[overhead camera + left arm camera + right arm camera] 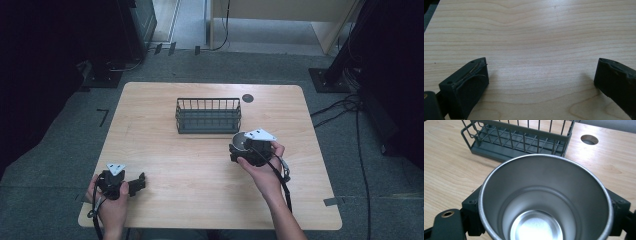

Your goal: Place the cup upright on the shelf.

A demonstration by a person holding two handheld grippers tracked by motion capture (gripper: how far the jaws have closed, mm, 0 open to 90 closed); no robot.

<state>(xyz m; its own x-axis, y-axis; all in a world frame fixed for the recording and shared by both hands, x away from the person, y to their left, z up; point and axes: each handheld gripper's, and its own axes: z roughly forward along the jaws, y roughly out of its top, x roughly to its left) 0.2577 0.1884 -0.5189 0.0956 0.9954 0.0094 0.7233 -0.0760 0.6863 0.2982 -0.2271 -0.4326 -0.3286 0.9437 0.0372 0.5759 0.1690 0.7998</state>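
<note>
A steel cup (544, 202) stands upright and empty between the jaws of my right gripper (242, 146), which is shut on its sides. In the high view the steel cup (239, 141) hangs just in front of the dark wire basket (208, 116), near its right end. The wire basket (519, 138) has nothing in it. My left gripper (139, 182) rests low near the table's front left corner, jaws wide apart. Between its fingers (465, 83) there is nothing but bare wood.
The light wooden table (165, 150) has a round cable hole (247, 98) behind the basket's right end. Around it lies grey carpet with cables (345, 107) on the right and dark equipment stands at the back.
</note>
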